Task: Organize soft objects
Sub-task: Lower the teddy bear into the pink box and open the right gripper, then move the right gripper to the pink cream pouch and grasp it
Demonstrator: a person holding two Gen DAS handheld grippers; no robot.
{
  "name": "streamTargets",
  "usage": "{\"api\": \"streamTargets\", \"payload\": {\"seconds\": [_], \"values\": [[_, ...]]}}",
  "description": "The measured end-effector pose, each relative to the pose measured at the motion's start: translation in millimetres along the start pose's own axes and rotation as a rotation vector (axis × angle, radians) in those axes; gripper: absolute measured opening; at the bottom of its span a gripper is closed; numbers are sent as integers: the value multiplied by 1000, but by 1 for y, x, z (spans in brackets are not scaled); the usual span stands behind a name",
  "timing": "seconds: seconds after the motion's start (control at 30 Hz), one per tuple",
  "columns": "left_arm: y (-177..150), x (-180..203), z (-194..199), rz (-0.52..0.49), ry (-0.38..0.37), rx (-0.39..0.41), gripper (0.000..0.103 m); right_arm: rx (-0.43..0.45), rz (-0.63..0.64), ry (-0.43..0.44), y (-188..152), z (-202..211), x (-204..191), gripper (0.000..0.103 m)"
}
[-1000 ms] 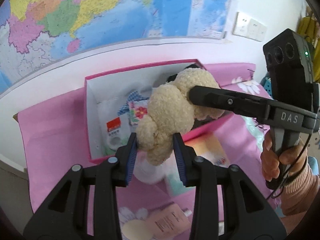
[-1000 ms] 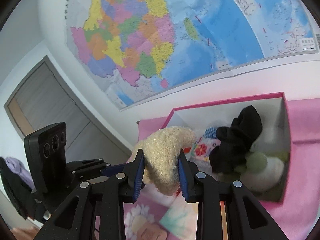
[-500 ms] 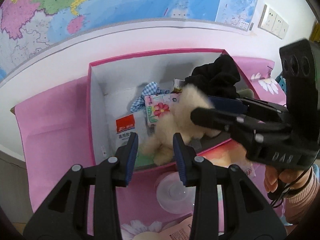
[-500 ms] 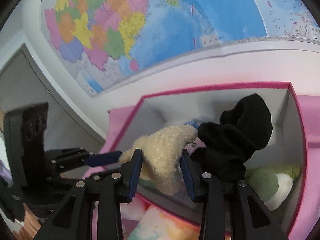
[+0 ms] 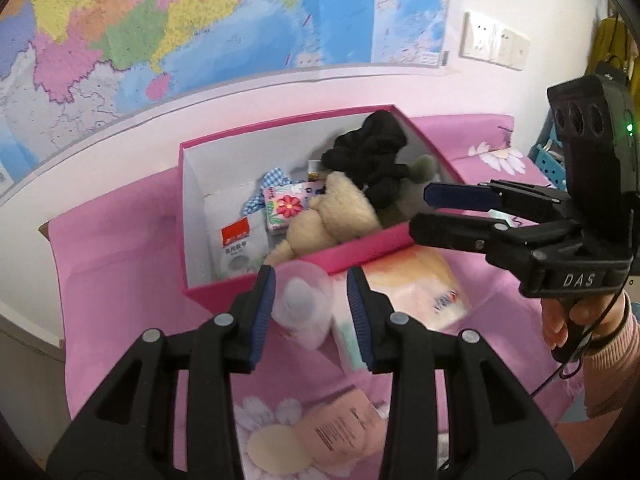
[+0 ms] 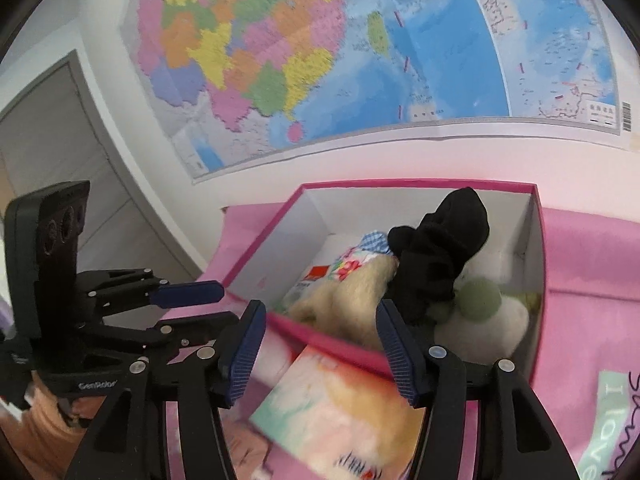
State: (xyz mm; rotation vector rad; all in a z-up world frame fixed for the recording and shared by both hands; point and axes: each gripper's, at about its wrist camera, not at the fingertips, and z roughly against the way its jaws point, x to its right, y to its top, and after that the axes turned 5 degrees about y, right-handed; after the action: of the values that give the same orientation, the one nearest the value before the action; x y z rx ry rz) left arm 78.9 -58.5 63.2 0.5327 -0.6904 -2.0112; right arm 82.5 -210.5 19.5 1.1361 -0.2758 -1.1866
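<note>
A cream plush toy (image 5: 332, 216) lies inside the pink box (image 5: 352, 248), against a black cloth (image 5: 372, 160) and a flowered tissue pack (image 5: 286, 206). It also shows in the right wrist view (image 6: 352, 300), in the box (image 6: 328, 338) beside the black cloth (image 6: 436, 248) and a green-and-white plush (image 6: 480, 304). My left gripper (image 5: 311, 308) is open and empty, just in front of the box. My right gripper (image 6: 320, 356) is open and empty, at the box's front rim; it shows in the left wrist view (image 5: 432, 210).
A clear plastic bottle (image 5: 302, 304) and a pastel tissue pack (image 5: 420, 288) lie in front of the box on the pink cloth (image 5: 120, 280). A pink pouch (image 5: 320, 432) lies nearer. A map covers the wall behind. The left gripper shows at the left of the right wrist view (image 6: 188, 296).
Both grippers carried the cream plush over the box and let go; it now lies inside. Both grippers opened and pulled back to the box's front.
</note>
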Motion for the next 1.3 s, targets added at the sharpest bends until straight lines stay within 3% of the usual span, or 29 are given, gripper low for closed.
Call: {"api": "streamTargets", "payload": {"seconds": [0.4,0.6,0.8,0.93,1.03,1.3], "values": [[-36,15,35,-1,-11,32,40,-53,31,137,-46,46,-25,58],[-62,10,36,20,-45,-25,40,-130,24,193,-77,47,-34,59],[-93,-2,16,82,-57,-143,41,-249,-23,243,-107,11,-37,59],[-113,-3,-1,92,-64,-219,41,-313,-23,233,-121,-20,-42,59],[-126,-3,-13,98,-48,-264,41,-332,-21,214,-125,-38,-44,59],[-145,-3,-34,138,-120,-318,41,-339,-22,188,-124,-60,-43,58]]}}
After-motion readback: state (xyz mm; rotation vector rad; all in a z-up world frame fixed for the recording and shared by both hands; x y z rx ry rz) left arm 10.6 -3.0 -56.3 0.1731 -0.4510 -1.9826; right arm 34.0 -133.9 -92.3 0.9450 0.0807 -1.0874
